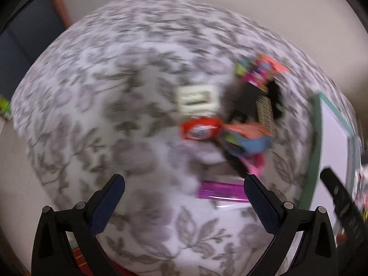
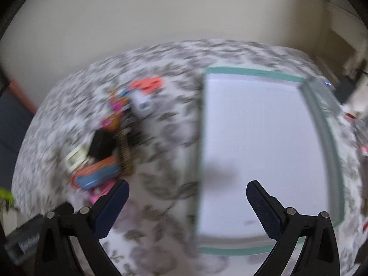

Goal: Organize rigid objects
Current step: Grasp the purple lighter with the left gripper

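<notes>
Both views are motion-blurred. A pile of small rigid objects [image 1: 248, 115] lies on a floral tablecloth: a red packet [image 1: 200, 130], a cream box [image 1: 197, 100], an orange and blue item [image 1: 248, 138], a black block and a magenta wrapper [image 1: 222, 191]. The pile also shows in the right wrist view [image 2: 110, 142]. A white tray with a teal rim [image 2: 262, 158] lies to its right. My left gripper [image 1: 184, 191] is open and empty above the cloth, near the magenta wrapper. My right gripper [image 2: 187, 195] is open and empty over the tray's left edge.
The floral tablecloth [image 1: 103, 115] covers a round-looking table against a beige wall [image 2: 161, 11]. A dark blue surface [image 1: 27, 39] lies beyond the table's far left. The right gripper's black body [image 1: 340, 202] shows at the right of the left wrist view.
</notes>
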Motion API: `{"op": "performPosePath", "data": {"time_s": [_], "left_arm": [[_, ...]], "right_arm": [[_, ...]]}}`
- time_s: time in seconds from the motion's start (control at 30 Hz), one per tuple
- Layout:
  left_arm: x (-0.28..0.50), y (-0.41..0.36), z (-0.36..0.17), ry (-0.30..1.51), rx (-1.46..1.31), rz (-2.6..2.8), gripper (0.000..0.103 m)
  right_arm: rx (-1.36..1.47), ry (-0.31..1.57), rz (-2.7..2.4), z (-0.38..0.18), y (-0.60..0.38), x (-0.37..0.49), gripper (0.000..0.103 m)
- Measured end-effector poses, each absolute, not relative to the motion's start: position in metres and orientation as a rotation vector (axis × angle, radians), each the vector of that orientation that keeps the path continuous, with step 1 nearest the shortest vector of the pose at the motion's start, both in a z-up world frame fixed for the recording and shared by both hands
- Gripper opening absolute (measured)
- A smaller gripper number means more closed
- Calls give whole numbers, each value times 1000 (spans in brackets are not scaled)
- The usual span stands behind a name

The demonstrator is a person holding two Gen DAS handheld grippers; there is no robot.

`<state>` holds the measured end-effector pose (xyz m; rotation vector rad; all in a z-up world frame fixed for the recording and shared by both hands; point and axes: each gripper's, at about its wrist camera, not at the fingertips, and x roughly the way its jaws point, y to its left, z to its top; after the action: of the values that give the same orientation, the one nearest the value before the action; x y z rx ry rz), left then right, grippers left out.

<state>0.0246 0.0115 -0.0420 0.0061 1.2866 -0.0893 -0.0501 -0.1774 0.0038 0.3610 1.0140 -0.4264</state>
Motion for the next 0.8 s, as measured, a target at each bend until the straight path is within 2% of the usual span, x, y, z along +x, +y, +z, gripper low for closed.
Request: {"op": "performPosePath", "data": {"time_s": [0.3,0.43,0.8], "left_arm": [[22,-37,-56,1329,137,-216,102],[25,-37,-64,1368,124,-224,82],[24,-11,-52,1368,41,-207,82]], "right_arm": [[419,1006,-474,6,-199,-56,103],[405,1008,-463,5,-196,-58,103],[361,1026,-421,3,-184,-52,103]]}}
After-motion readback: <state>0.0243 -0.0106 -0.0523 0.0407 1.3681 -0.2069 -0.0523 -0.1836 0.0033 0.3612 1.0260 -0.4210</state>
